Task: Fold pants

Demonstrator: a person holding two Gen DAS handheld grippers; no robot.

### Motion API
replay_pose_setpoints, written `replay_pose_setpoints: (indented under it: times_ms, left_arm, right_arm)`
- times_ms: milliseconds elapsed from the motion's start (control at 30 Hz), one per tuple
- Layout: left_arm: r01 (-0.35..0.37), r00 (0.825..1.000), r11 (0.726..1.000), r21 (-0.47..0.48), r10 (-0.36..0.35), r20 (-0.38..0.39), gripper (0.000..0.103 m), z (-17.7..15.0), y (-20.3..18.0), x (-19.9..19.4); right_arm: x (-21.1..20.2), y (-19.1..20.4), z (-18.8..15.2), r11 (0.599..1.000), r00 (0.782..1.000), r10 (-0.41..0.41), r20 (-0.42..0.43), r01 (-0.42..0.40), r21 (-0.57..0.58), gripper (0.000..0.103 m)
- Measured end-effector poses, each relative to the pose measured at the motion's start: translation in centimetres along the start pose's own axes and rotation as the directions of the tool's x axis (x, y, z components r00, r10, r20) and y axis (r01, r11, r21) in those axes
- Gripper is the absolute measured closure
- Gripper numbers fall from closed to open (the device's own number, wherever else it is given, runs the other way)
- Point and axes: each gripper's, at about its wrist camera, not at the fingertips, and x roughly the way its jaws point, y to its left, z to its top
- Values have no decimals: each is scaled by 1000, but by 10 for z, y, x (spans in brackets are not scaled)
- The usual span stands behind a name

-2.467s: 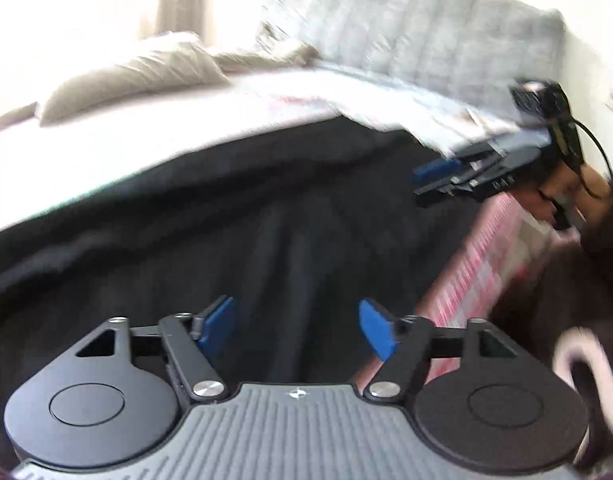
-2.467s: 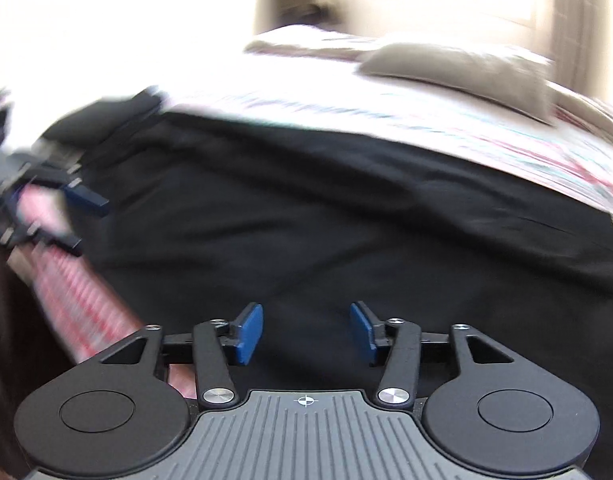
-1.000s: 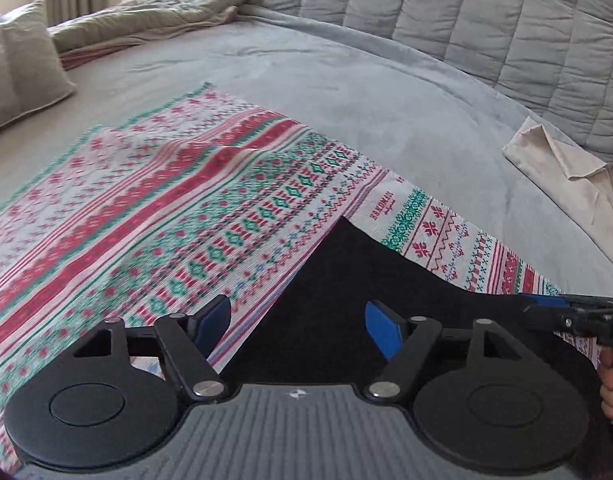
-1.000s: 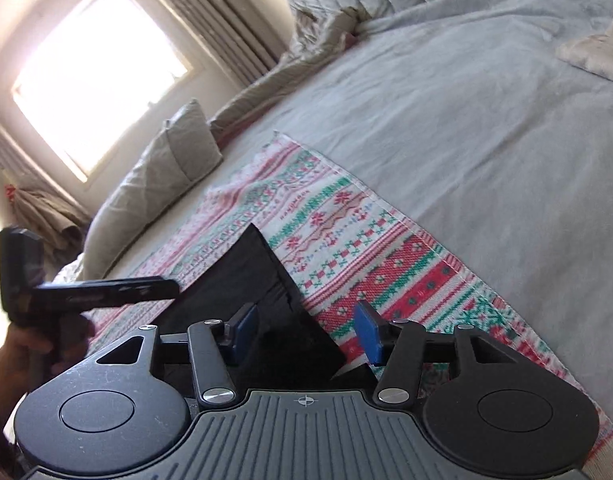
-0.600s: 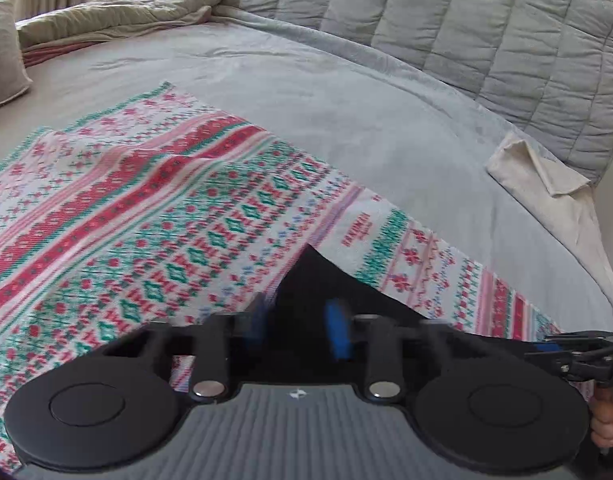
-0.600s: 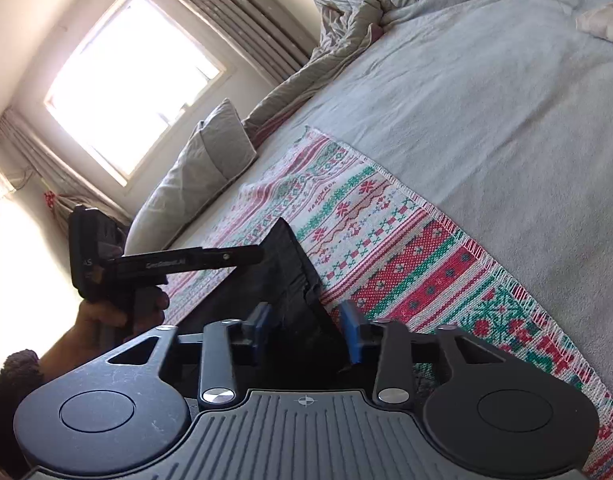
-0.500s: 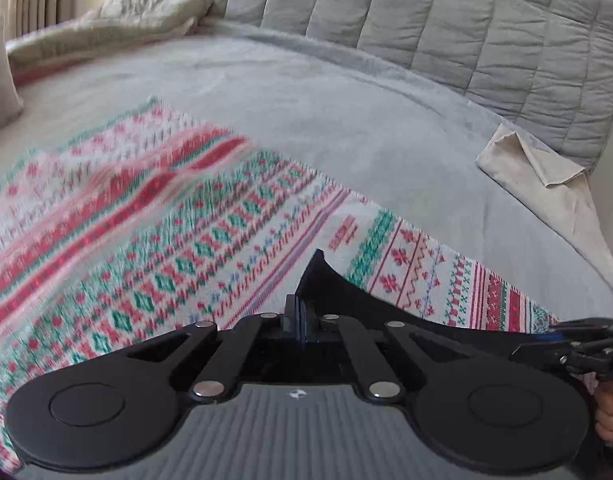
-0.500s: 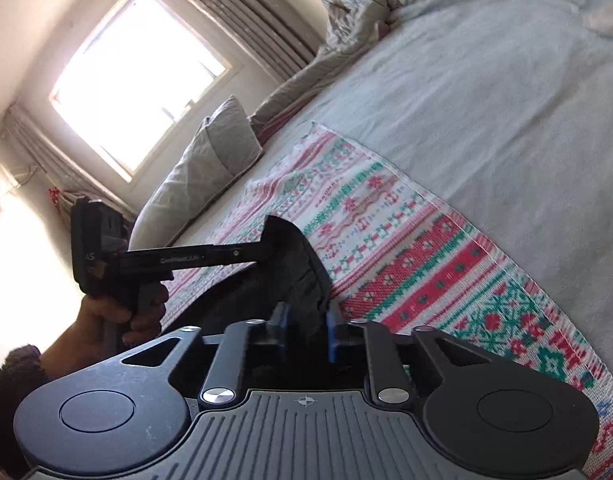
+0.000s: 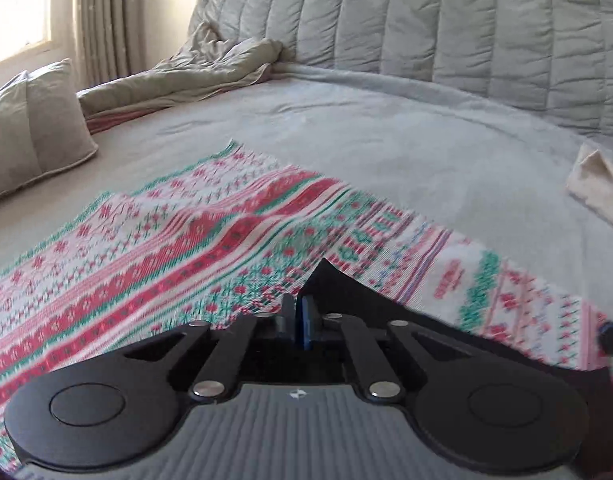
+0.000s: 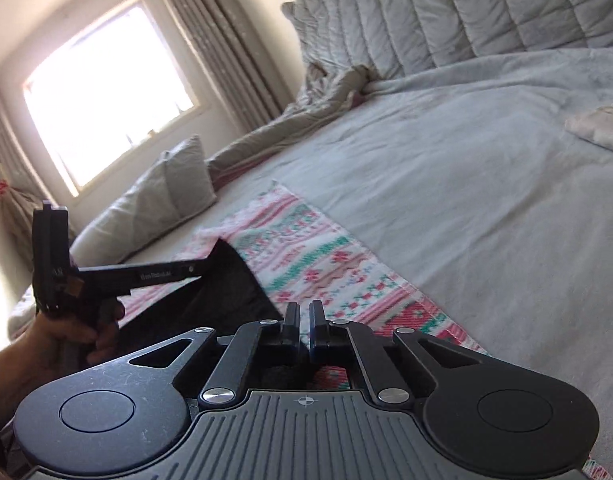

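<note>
Over patterned blanket (image 9: 154, 256), both claws (image 9: 299, 322) (image 10: 304, 330) pinch black pants (image 9: 346, 292).

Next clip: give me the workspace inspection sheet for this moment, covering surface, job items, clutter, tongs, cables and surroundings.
Surface: grey bed cover, with a patterned red-green-white blanket spread on it.
Job's things: black pants, an edge lifted off the blanket.
Clutter: cream cloth at the bed's far right; crumpled duvet.
Tongs: left tongs shut on the pants; right tongs shut on the pants.
Cables: nothing seen.
Surroundings: quilted headboard, pillow, bright window, curtains.
</note>
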Motion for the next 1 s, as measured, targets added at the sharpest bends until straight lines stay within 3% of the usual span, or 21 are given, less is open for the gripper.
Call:
replay_pose_setpoints:
  times_ms: [33, 100, 133, 200, 267, 400, 467, 533, 667, 700, 767, 800, 1000]
  left_arm:
    - [-9, 1000, 1000, -5, 9, 11, 83, 0, 0, -2]
    - [-24, 1000, 999, -25, 24, 16, 64, 4, 2, -9]
    - [-32, 999, 999, -28, 33, 24, 58, 5, 3, -15]
    - [-35, 999, 999, -35, 37, 38, 52, 9, 5, -30]
    - [-56, 997, 997, -50, 58, 46, 28, 9, 8, -49]
    - [-90, 995, 992, -92, 94, 31, 25, -6, 26, -91]
    - [-109, 994, 987, -116, 110, 5, 22, -19, 37, -117]
    - [-127, 992, 983, -129, 125, -28, 17, -36, 45, -144]
    - [-167, 985, 978, -126, 161, -59, 15, -73, 55, -199]
    - [-177, 983, 975, -136, 168, -73, 14, -82, 58, -212]
    - [-197, 978, 967, -158, 183, -100, 13, -101, 65, -235]
    - [-211, 975, 963, -167, 195, -111, 13, -111, 68, -244]
    - [-272, 954, 929, -251, 226, -199, 12, -170, 91, -266]
  right_arm:
    - [-1, -3, 1, 1000, 1000, 2, 6, -2, 20, 90]
    - [-4, -5, 3, 999, 1000, 16, 13, -17, 33, 87]
    - [-4, -4, 3, 999, 999, 29, 14, -29, 31, 79]
    - [-4, 1, 2, 999, 999, 31, 11, -31, 6, 72]
    - [-2, 6, 0, 999, 999, 35, 1, -35, -20, 71]
    - [-7, 12, -2, 997, 998, 63, -13, -63, -38, 69]
    - [-10, 19, -4, 995, 997, 77, -23, -79, -69, 61]
    - [-7, 29, -6, 992, 999, 26, -29, -30, -119, 50]
    - [12, 37, -10, 975, 989, -133, -72, 118, -186, 48]
    - [14, 39, -12, 971, 987, -140, -76, 122, -204, 49]
    - [15, 42, -13, 964, 986, -141, -84, 118, -238, 79]
    - [17, 45, -14, 961, 985, -141, -95, 113, -252, 99]
    - [7, 55, -12, 943, 981, -179, -81, 147, -300, 101]
